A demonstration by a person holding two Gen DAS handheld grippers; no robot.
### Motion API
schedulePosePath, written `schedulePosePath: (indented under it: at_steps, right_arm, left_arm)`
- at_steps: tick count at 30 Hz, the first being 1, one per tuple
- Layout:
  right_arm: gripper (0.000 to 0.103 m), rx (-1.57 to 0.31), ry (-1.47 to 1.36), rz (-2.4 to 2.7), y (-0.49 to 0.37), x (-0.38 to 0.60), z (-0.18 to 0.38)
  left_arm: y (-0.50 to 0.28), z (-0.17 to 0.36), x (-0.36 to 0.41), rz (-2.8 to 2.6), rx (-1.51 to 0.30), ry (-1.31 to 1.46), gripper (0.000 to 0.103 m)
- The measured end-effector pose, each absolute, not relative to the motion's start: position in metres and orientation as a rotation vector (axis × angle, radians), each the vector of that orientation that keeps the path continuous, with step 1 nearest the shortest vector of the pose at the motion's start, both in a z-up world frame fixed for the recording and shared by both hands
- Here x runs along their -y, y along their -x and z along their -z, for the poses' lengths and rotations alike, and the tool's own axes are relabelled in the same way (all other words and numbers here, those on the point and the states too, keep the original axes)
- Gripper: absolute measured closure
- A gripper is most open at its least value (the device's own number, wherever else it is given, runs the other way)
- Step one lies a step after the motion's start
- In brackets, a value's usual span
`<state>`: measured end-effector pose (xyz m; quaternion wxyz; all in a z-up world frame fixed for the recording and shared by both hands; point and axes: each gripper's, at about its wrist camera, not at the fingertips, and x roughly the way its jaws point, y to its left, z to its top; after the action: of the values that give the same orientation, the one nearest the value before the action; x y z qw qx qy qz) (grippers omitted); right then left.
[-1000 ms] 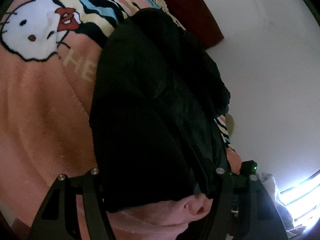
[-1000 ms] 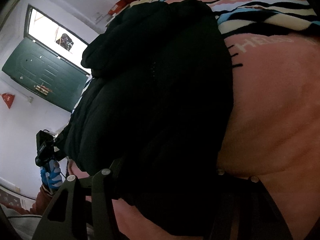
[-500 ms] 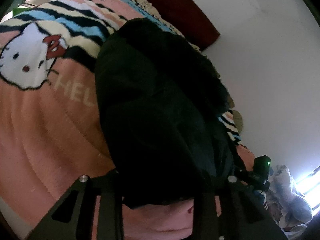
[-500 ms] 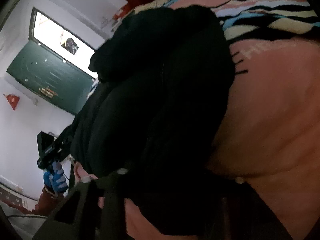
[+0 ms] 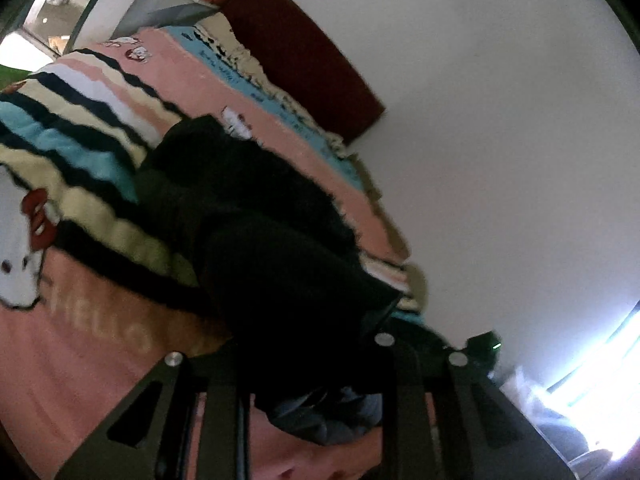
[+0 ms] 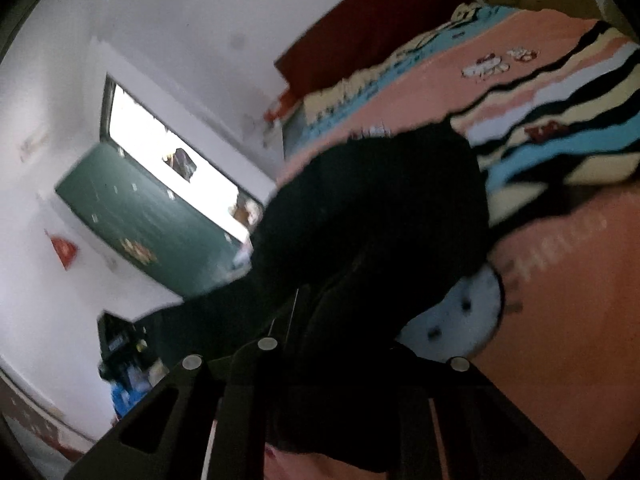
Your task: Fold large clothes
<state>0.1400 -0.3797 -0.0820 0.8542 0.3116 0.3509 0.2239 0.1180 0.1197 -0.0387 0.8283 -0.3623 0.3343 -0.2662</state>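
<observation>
1. Left wrist view: the black garment [image 5: 276, 248] is lying bunched in a long heap across the pink cartoon-cat blanket [image 5: 80, 344], running from the striped band toward the camera. Its near end is sitting between the fingers of the left gripper [image 5: 312, 376], which are clenching the fabric, with a grey fold hanging just below them. Beyond the garment, the dark red headboard [image 5: 304, 60] is standing against the white wall [image 5: 500, 140].

2. Right wrist view: the same black garment [image 6: 372, 220] is filling the middle, draping over the blanket [image 6: 580, 340] beside its white cat face. The right gripper [image 6: 332, 368] is grasping the garment's near edge, cloth pressing between both fingers. Left of the garment, a green door [image 6: 136, 216] is standing open.
</observation>
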Motion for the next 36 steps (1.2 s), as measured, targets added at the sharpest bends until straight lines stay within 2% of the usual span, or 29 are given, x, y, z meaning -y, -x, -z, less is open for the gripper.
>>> schedulePosePath:
  at_steps: [11,17,22,28,36]
  right_arm:
    - [0.088,-0.692,-0.903,-0.408,-0.228,0.401,0.053]
    - [0.086,-0.668,-1.016,-0.291,-0.289,0.410,0.052]
    - [0.085,-0.697,-1.005,-0.174,-0.355,0.405,0.063]
    - [0.085,-0.776,-0.992,-0.039,-0.437,0.399,0.101]
    - [0.085,-0.856,-0.999,0.011,-0.510,0.387,0.158]
  left_arm:
    - [-0.218,-0.020,-0.120,0.461,-0.712,0.839,0.082]
    - [-0.302,-0.026,-0.119,0.359,-0.717,0.847,0.081]
    - [-0.391,-0.003,-0.111,0.260,-0.764,0.835,0.081]
    - [-0.482,0.052,-0.096,0.174,-0.868,0.768,0.081]
    - [-0.547,0.129,-0.089,0.185,-0.964,0.731,0.078]
